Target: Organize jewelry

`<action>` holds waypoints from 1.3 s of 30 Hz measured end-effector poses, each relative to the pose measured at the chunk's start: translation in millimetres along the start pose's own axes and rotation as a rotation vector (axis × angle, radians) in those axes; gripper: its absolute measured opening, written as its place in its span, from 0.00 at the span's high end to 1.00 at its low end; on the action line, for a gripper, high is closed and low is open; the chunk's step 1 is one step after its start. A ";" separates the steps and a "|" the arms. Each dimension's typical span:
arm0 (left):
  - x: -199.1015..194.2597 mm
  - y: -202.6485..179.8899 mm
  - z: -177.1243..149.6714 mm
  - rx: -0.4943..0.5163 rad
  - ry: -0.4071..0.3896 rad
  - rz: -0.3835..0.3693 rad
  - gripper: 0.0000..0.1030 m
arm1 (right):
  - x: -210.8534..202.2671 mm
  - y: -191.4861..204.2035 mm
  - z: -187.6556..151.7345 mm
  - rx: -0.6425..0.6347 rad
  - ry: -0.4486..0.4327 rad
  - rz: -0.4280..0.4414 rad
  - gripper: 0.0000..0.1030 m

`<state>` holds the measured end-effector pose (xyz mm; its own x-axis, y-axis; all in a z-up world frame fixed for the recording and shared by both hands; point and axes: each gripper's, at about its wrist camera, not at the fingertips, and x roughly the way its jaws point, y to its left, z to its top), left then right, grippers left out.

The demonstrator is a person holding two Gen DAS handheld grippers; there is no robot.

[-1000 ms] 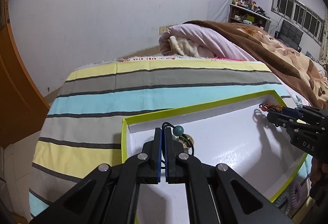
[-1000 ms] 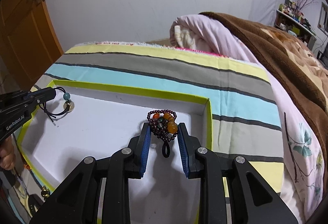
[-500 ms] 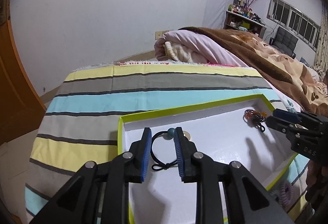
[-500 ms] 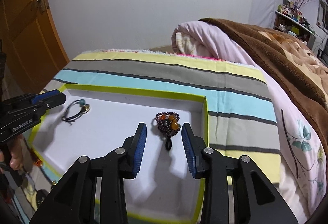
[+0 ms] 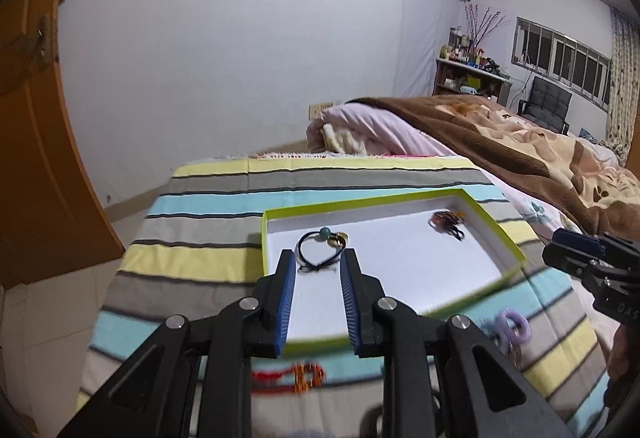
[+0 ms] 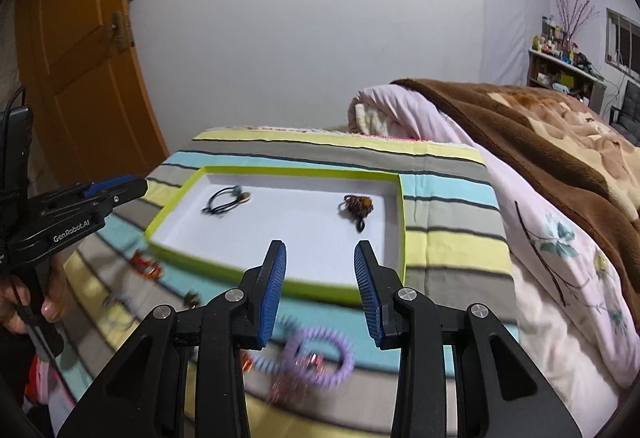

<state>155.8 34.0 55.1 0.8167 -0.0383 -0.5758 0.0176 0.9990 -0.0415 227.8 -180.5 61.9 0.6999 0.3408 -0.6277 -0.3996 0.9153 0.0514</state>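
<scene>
A white tray with a lime-green rim (image 5: 360, 203) (image 6: 280, 169) lies on the striped bedspread. In its left part rests a black cord bracelet with a teal bead (image 5: 324, 234) (image 6: 224, 199). A dark red and orange beaded bracelet (image 5: 444, 220) (image 6: 358, 207) lies near the right wall. My left gripper (image 5: 318, 256) (image 6: 136, 185) is open, back from the tray's near-left edge, with nothing held. My right gripper (image 6: 321, 248) (image 5: 560, 242) is also open and empty, above the tray's near rim.
Loose pieces lie on the bedspread in front of the tray: a purple spiral hair tie (image 6: 320, 354) (image 5: 510, 330), a red beaded piece (image 5: 304, 376) (image 6: 144, 266) and other small items. A pink quilt and a brown blanket (image 6: 520, 125) are piled at the right. An orange door (image 6: 80, 57) stands at the left.
Both grippers opened and let go of their bracelets, which now lie in the tray. Both hands then drew back and upward, away from the tray.
</scene>
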 end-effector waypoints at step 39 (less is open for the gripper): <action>-92.7 -33.4 -97.0 -0.004 -0.045 -0.056 0.77 | -80.4 15.2 -87.1 0.061 -0.031 -0.021 0.65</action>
<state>23.6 1.8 30.7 0.8394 -0.0929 -0.5355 0.0617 0.9952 -0.0759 113.9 -212.7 45.5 0.7262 0.3267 -0.6049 -0.3480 0.9335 0.0863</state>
